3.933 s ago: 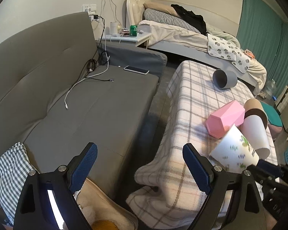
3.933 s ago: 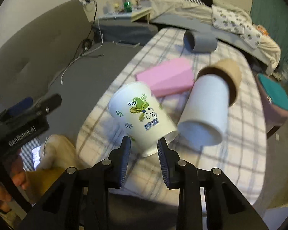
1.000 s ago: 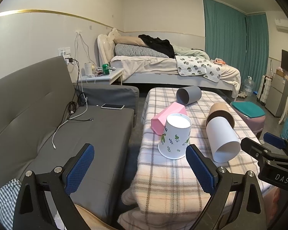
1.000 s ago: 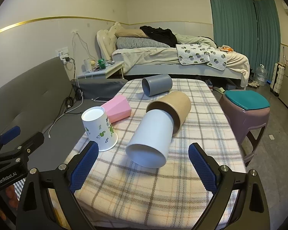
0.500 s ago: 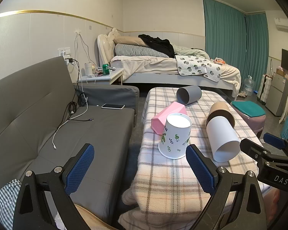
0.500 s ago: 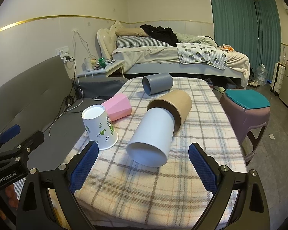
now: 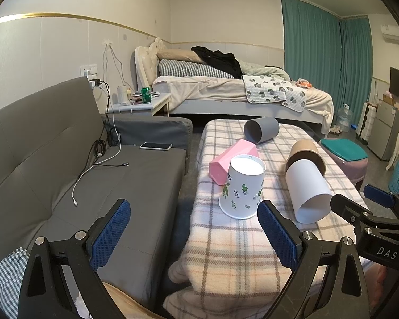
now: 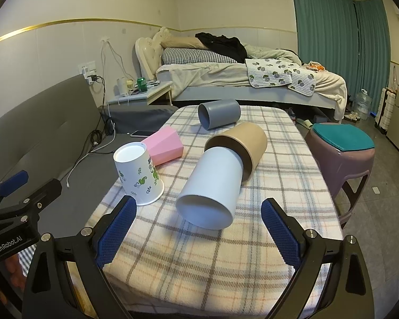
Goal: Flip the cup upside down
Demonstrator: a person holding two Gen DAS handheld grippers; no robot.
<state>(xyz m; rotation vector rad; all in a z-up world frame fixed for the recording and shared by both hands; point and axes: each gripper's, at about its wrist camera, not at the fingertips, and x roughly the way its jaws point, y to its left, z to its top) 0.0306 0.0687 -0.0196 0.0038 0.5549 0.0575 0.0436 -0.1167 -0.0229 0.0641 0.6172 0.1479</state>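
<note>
A white paper cup with green leaf prints [image 7: 243,187] stands upside down, rim on the plaid-covered table [image 7: 234,250], near the table's left front. It also shows in the right wrist view [image 8: 138,176]. My left gripper [image 7: 194,232] is open and empty, held back from the table's front left corner. My right gripper [image 8: 196,230] is open and empty, above the table's front edge, apart from the cup. Each gripper shows at the edge of the other's view.
A plain white cup [image 8: 212,188] lies on its side, its base in a brown cup [image 8: 243,143]. A pink faceted cup [image 8: 165,146] and a grey cup [image 8: 219,117] also lie on the table. A grey sofa [image 7: 66,159] stands left, a purple stool [image 8: 343,148] right.
The right gripper, earlier shut on the printed cup held tilted in the air, has let it go; the cup stands upside down. In the last second nothing has visibly moved.
</note>
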